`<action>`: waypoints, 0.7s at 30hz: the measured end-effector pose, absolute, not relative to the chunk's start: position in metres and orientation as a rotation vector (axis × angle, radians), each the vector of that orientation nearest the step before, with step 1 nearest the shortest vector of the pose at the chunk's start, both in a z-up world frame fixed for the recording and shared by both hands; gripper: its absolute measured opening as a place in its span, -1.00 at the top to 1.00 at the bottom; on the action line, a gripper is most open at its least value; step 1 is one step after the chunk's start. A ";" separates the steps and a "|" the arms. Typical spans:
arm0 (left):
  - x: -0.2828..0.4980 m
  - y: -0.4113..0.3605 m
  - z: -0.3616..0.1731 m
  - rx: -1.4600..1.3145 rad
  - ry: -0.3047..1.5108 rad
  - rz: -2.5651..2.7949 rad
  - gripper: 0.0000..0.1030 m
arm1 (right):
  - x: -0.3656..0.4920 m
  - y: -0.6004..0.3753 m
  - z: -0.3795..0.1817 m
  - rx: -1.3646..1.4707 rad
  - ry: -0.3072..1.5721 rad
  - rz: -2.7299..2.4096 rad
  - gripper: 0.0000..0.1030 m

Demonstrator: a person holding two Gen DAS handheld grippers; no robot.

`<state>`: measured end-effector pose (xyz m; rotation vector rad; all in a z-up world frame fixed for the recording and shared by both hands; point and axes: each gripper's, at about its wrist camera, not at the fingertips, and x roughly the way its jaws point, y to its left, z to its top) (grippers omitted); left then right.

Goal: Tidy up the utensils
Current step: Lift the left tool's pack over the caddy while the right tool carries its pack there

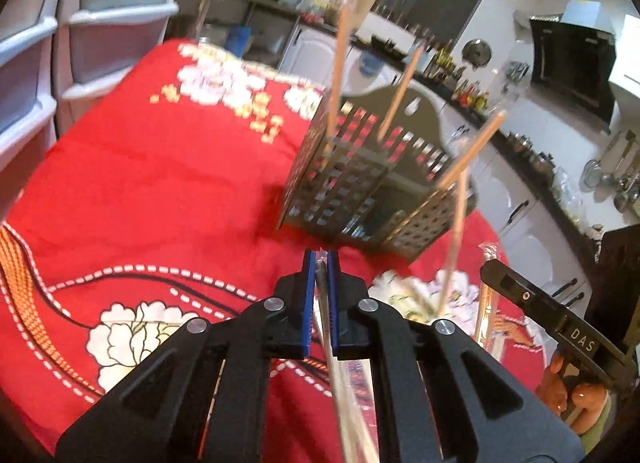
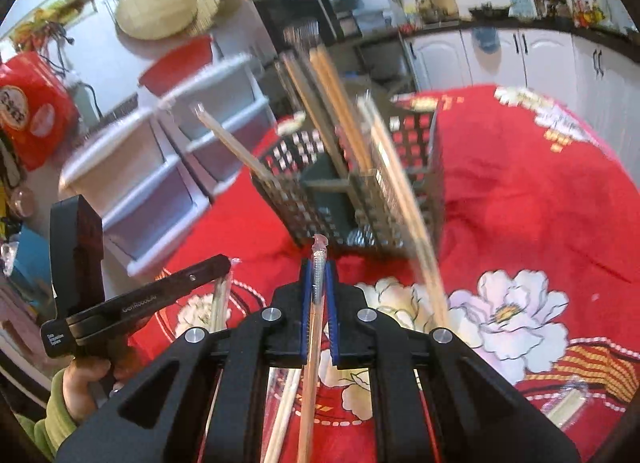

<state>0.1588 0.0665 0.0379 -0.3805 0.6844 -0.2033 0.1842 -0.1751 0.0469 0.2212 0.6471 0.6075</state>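
On red cloth (image 1: 160, 191), several chopsticks (image 1: 340, 63) already in holder (image 1: 360, 191); left gripper (image 1: 321, 263) and right gripper (image 2: 318, 267) each clamp a wrapped chopstick (image 2: 316, 303), more left.

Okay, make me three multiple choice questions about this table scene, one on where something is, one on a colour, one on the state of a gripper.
1. Where does the perforated utensil caddy stand?
A. on the red floral tablecloth
B. on the plastic drawers
C. on the kitchen counter

2. What colour are the pads on the left gripper fingers?
A. green
B. blue
C. white

3. What is the right gripper doing?
A. hanging open over the cloth
B. shut on nothing
C. shut on wrapped chopsticks

Answers: 1 A, the caddy's base sits on the red cloth. 2 B, blue strips line the inner faces of both fingers. 3 C, a clear-wrapped stick runs between the closed pads.
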 end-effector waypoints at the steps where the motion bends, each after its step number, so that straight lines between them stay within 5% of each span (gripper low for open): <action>1: 0.156 0.066 0.044 -0.385 0.668 -0.208 0.97 | 0.181 -0.180 0.051 0.230 0.627 0.605 0.86; 21: 0.133 0.048 0.108 -0.380 0.512 -0.261 0.98 | 0.147 -0.231 0.092 0.291 0.441 0.577 0.87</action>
